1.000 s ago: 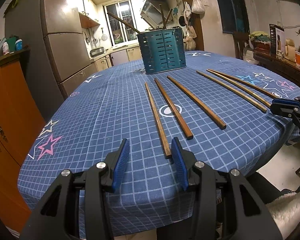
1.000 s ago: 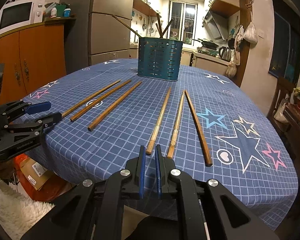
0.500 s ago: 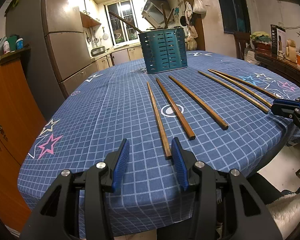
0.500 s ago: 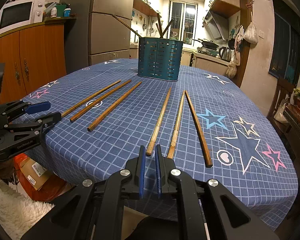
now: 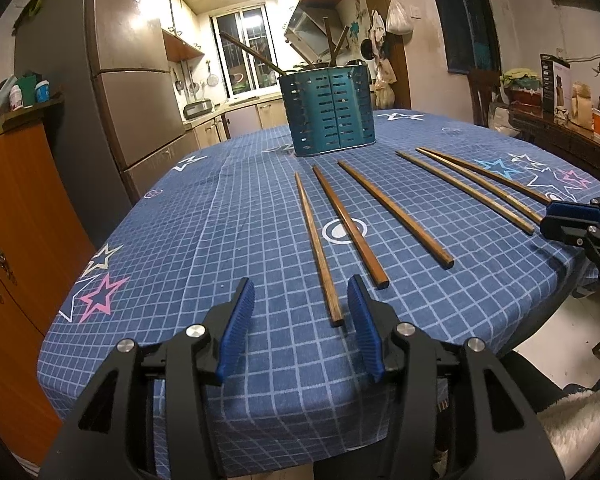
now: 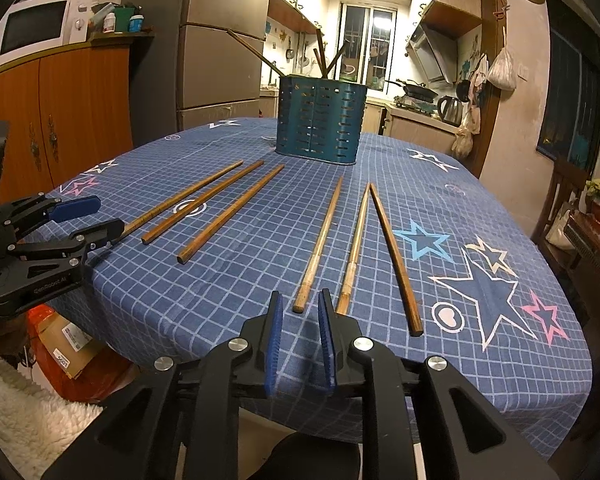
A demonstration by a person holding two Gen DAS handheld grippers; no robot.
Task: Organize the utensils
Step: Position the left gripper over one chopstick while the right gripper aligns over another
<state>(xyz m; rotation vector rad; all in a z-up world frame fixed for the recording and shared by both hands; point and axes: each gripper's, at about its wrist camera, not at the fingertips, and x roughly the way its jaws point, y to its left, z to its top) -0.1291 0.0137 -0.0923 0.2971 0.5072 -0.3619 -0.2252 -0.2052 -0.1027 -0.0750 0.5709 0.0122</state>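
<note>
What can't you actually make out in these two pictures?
- Lower parts of the sticks standing in the teal slotted metal holder: hidden by its wall in both views.
- Tail end of the leftmost brown wooden chopstick: covered by the left tool in the right wrist view.
- Whoever holds the tools: out of frame; only white fleece shows, left wrist view.

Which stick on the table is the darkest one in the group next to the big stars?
Find the teal slotted metal utensil holder standing on the blue checked tablecloth. Six wooden chopsticks lie in front of it, in two groups of three. In the group by the big stars, the dark brown wooden chopstick lies outermost, nearest the stars; its two neighbours are paler, yellowish bamboo.
</note>
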